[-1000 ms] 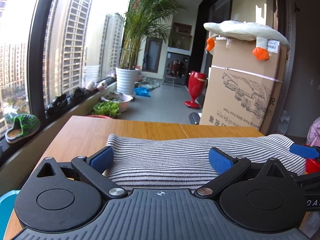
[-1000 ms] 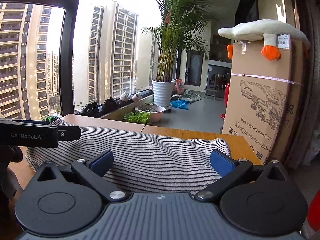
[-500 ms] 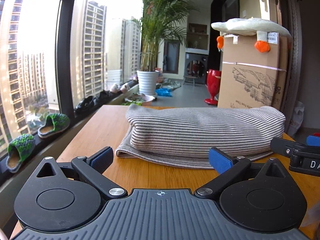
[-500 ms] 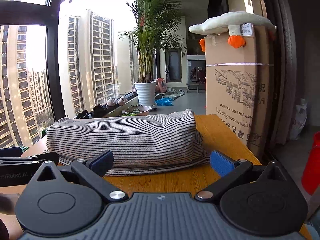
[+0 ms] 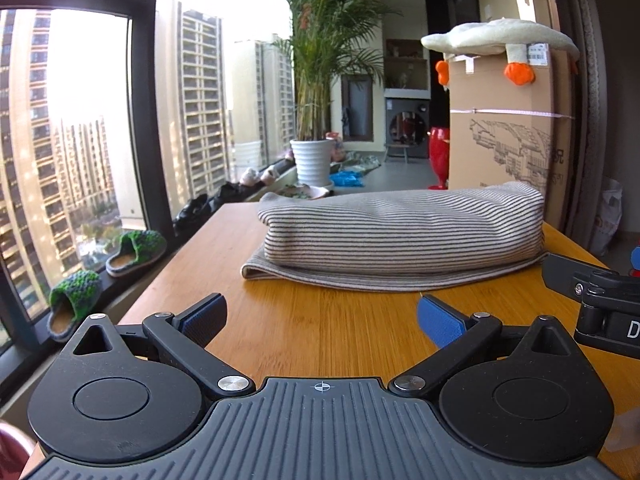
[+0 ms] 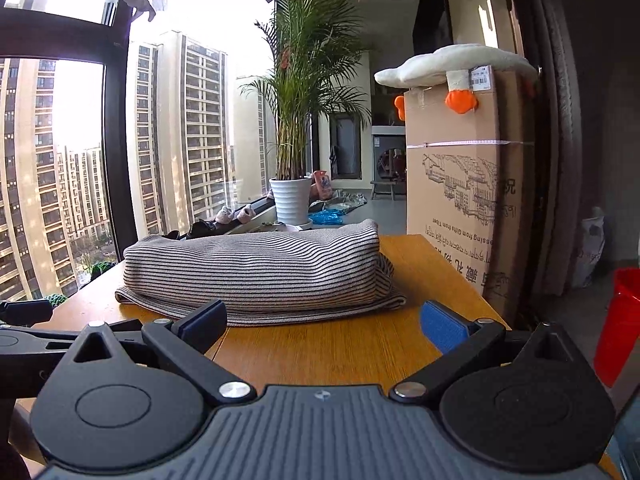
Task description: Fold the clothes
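Observation:
A grey striped garment (image 5: pixel 400 236) lies folded in a thick bundle on the wooden table (image 5: pixel 320 332); it also shows in the right wrist view (image 6: pixel 256 272). My left gripper (image 5: pixel 320 318) is open and empty, held back from the garment's near edge above bare wood. My right gripper (image 6: pixel 324 320) is open and empty, also short of the garment. Part of the right gripper shows at the right edge of the left wrist view (image 5: pixel 600 300), and part of the left gripper at the left of the right wrist view (image 6: pixel 24 320).
A tall cardboard box (image 5: pixel 508 136) with a plush duck (image 5: pixel 500 40) on top stands behind the table's far right. A window sill with slippers (image 5: pixel 136 248) runs along the left. A potted palm (image 5: pixel 316 160) stands beyond. A red bucket (image 6: pixel 620 320) is right of the table.
Both grippers have pulled back from the garment toward the near side of the table. The folded garment now lies free on the table, farther ahead in both views.

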The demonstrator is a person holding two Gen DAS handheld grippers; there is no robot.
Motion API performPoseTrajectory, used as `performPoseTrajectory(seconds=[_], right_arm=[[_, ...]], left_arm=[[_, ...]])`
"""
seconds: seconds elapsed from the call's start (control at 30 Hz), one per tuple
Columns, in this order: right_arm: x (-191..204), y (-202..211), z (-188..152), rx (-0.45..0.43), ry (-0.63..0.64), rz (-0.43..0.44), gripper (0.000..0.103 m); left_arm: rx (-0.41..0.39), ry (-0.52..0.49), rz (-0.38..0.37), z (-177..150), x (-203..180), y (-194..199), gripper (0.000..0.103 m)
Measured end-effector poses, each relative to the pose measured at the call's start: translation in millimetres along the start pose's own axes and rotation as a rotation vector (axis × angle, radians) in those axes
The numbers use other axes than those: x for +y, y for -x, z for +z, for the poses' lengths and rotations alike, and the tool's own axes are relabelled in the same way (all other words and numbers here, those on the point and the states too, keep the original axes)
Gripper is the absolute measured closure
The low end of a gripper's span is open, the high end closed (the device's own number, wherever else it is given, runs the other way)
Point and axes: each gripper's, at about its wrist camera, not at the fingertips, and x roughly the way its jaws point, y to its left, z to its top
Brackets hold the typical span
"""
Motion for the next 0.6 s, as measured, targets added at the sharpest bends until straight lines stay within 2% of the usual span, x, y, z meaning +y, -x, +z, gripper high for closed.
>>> performPoseTrajectory(seconds=[0.6], right_arm=[[2.5, -0.7, -0.4, 0.028, -0.005, -0.001, 0.0]], left_arm=[[0.027, 0.032, -0.018, -3.0, 9.8, -8.2, 0.0]])
